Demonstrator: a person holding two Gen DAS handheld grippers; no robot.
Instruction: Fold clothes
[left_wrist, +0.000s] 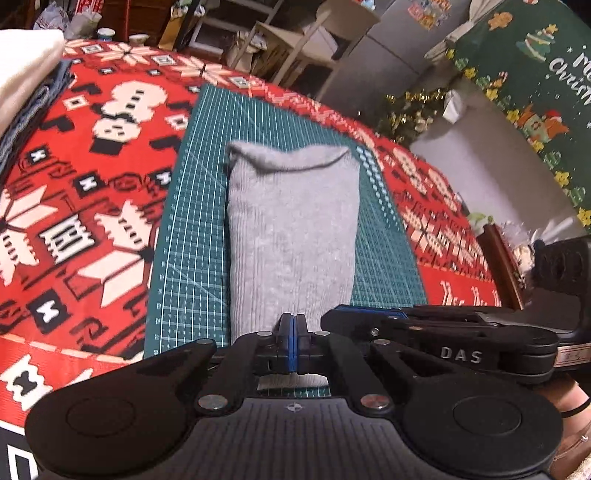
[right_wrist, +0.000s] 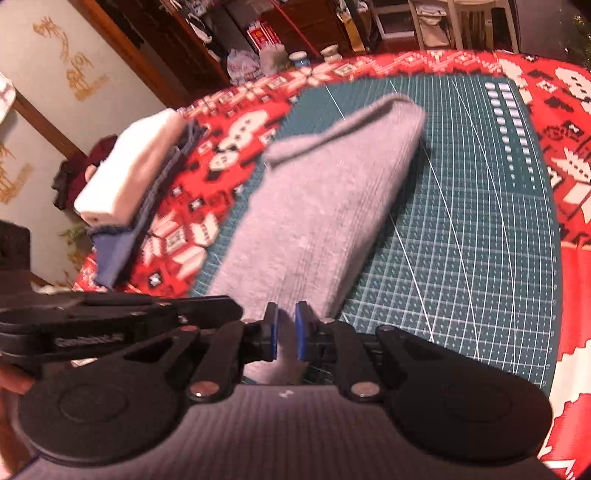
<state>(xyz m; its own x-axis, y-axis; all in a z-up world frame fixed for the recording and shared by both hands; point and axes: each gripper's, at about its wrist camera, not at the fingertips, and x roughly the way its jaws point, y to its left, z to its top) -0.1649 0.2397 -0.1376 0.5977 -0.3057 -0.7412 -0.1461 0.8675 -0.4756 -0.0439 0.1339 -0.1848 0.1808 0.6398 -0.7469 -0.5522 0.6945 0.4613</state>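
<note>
Left tool (left_wrist: 292, 334) clenched, pads pressed together at the near end of the grey folded garment (left_wrist: 293, 229); whether fabric is pinched, can't tell. Right tool (right_wrist: 286, 330) released, pads apart, straddling the same near end. Garment lies lengthwise on the green cutting mat (right_wrist: 480, 229), mid-table. Folded clothes stack (right_wrist: 136, 173) near the table's left edge.

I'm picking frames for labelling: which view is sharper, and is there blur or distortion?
Left wrist view: sharp on the grey garment and cutting mat, with fisheye bending at the edges. Right wrist view: motion-blurred across the garment and the folded stack, dim warm light.
</note>
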